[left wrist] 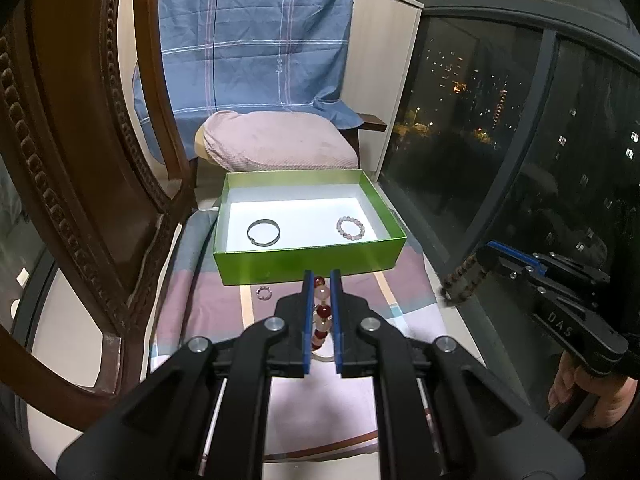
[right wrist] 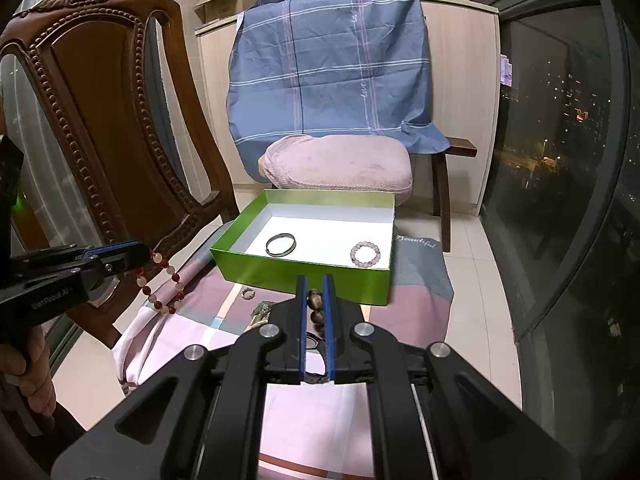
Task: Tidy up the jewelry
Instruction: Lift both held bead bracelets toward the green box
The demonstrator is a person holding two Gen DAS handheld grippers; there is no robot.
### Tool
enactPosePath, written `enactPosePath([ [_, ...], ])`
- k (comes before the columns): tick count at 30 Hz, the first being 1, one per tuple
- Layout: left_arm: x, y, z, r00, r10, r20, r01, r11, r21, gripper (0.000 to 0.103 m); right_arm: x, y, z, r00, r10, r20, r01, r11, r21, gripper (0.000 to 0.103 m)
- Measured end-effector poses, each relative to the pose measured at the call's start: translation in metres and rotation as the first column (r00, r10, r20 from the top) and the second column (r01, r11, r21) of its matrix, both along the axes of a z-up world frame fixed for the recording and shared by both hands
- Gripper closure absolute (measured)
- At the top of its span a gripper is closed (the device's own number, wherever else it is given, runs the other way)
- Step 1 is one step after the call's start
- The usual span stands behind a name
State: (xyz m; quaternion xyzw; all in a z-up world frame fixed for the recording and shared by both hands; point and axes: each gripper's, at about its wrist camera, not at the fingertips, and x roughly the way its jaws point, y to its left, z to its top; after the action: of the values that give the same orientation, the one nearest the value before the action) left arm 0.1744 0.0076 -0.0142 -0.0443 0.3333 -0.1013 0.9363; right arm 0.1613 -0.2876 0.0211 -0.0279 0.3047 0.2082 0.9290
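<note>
**A:** How does the left gripper [left wrist: 322, 276] stand?

**B:** It points forward, level. Its blue-padded fingers [left wrist: 308, 320] are parallel and drawn close together, clamped on a strand of red and pale beads [left wrist: 322, 314]. In the right wrist view the same gripper [right wrist: 142, 254] enters from the left edge, the strand hanging from its tip. The person's left hand [right wrist: 28, 376] wraps the handle below.

**A:** And the right gripper [right wrist: 315, 280]?

**B:** Likewise forward, fingers [right wrist: 329, 320] narrowed onto a string of dark brown beads [right wrist: 314, 302]. In the left wrist view it [left wrist: 480, 258] reaches in from the right edge, and the right hand [left wrist: 588, 392] grips its handle.
</note>
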Motion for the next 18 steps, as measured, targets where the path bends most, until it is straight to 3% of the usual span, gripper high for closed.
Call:
enactPosePath([
  [18, 0.013, -0.014, -0.016, 0.999, -0.008, -0.04, 0.008, 1.0, 0.017, 0.095, 0.007, 0.0, -0.009, 1.0, 0.006, -0.012, -0.006, 1.0, 0.017, 0.095],
])
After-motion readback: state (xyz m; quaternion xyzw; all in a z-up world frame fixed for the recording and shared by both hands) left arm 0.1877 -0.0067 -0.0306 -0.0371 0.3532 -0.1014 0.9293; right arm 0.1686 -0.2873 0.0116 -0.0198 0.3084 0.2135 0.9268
